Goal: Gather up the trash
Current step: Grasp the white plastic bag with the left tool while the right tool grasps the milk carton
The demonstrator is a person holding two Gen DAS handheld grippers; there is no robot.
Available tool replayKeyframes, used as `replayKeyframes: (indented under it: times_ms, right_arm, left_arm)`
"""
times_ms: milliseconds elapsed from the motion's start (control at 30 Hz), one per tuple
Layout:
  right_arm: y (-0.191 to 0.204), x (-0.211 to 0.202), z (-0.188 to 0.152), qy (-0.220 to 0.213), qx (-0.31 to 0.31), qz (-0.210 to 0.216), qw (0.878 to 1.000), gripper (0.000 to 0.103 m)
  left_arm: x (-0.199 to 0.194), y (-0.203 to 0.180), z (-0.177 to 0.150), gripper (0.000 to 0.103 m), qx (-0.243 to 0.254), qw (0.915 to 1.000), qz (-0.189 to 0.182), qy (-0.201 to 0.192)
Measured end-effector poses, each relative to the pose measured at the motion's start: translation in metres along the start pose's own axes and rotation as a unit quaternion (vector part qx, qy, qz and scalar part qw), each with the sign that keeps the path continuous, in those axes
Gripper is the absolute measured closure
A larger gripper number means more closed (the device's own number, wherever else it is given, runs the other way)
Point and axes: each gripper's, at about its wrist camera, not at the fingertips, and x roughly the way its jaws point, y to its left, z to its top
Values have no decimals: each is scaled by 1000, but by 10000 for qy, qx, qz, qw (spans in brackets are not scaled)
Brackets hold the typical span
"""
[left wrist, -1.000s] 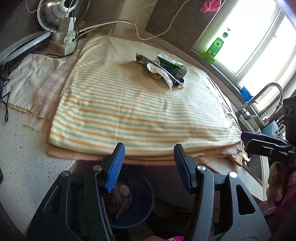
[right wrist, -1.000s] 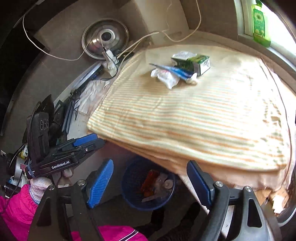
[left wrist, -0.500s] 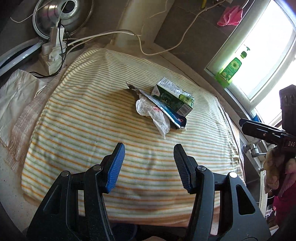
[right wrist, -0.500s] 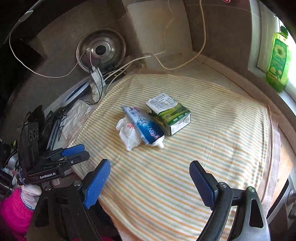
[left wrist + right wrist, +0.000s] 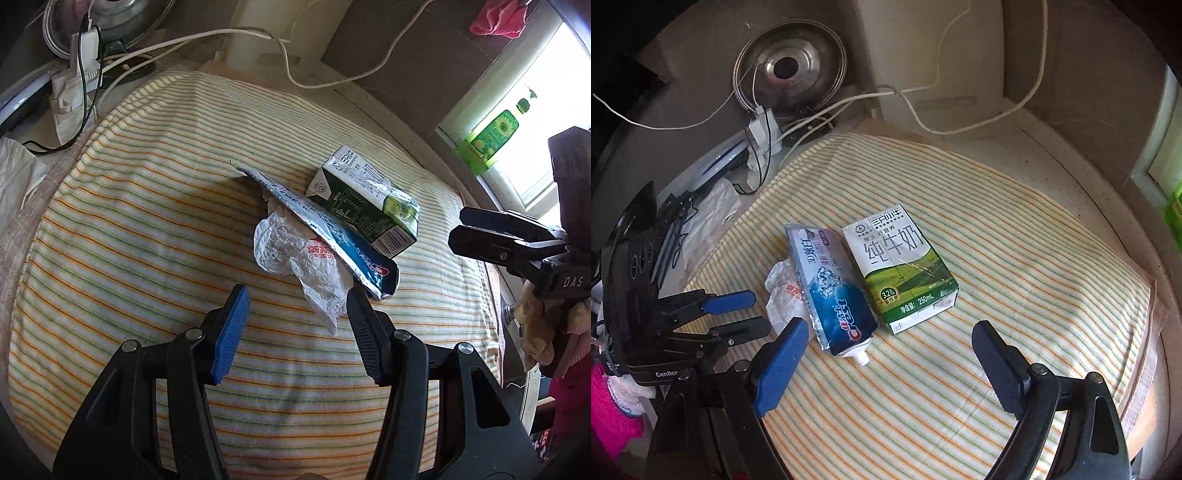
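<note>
Three pieces of trash lie together on a striped cloth (image 5: 147, 229) (image 5: 1015, 236): a green and white milk carton (image 5: 369, 214) (image 5: 901, 269), a flattened blue toothpaste tube (image 5: 332, 232) (image 5: 834, 291) and a crumpled white plastic wrapper (image 5: 295, 262) (image 5: 783, 295). My left gripper (image 5: 297, 328) is open and empty, just short of the wrapper's near tip. It also shows in the right wrist view (image 5: 738, 314). My right gripper (image 5: 890, 365) is open and empty, just before the tube and carton. It also shows in the left wrist view (image 5: 480, 236).
A metal pot lid (image 5: 790, 70), a white power strip (image 5: 77, 81) and white cables (image 5: 258, 37) lie at the back of the counter. A green bottle (image 5: 495, 133) stands on the window sill at the right. A white cloth (image 5: 709, 210) lies left of the striped cloth.
Both grippers moved forward from the counter's front edge, over the striped cloth, up to the trash. The blue bin below the counter dropped out of view. Both stayed open.
</note>
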Motion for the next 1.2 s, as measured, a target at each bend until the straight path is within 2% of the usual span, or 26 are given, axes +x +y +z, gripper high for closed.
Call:
replayKeyframes:
  times_ms: [133, 200, 267, 300, 367, 433, 500, 600, 667, 767, 867, 900, 1067, 1200]
  right_arm:
    - [-1, 22, 11, 224, -216, -97, 9995, 11]
    - [-3, 32, 16, 300, -280, -141, 9991, 11]
    - [-5, 39, 20, 364, -312, -123, 9988, 11]
    - [-6, 42, 22, 397, -325, -100, 9986, 11]
    - [-7, 48, 23, 451, -372, -91, 9982, 11]
    - [-8, 53, 25, 503, -417, -76, 9978, 11]
    - [-9, 58, 26, 542, -442, -61, 9975, 11]
    - [-9, 65, 29, 593, -464, -47, 9971, 11]
    - [-12, 68, 30, 605, -449, -28, 9972, 12]
    - [-17, 73, 32, 667, -378, 79, 9970, 24]
    - [-21, 73, 32, 632, -290, 92, 9975, 27]
    - [-24, 73, 31, 626, -266, 72, 9977, 33]
    - [-45, 65, 27, 539, 29, 47, 9985, 34]
    - [-65, 47, 19, 312, 402, -39, 9987, 34]
  left_arm:
    - [9, 0, 7, 50, -58, 10000, -20, -5]
    - [13, -1, 10, 60, -41, 10000, -22, 15]
    - [15, -4, 14, 65, -11, 10000, -23, -6]
    - [17, -6, 15, 72, 19, 10000, -26, -11]
    - [20, -9, 18, 79, 73, 10000, -5, -1]
    - [23, -11, 21, 82, 102, 9999, -39, 9]
    - [26, -14, 23, 91, 153, 9999, -41, 13]
    - [30, -18, 25, 95, 198, 9998, -73, 30]
    - [33, -19, 27, 96, 214, 9997, -94, 46]
    - [34, -23, 31, 97, 215, 9997, -139, 30]
    - [34, -31, 35, 98, 317, 9993, -195, 8]
    - [34, -34, 36, 98, 353, 9992, -213, 3]
    - [42, -46, 41, 99, 461, 9985, -297, 57]
    - [47, -53, 44, 99, 489, 9979, -407, 75]
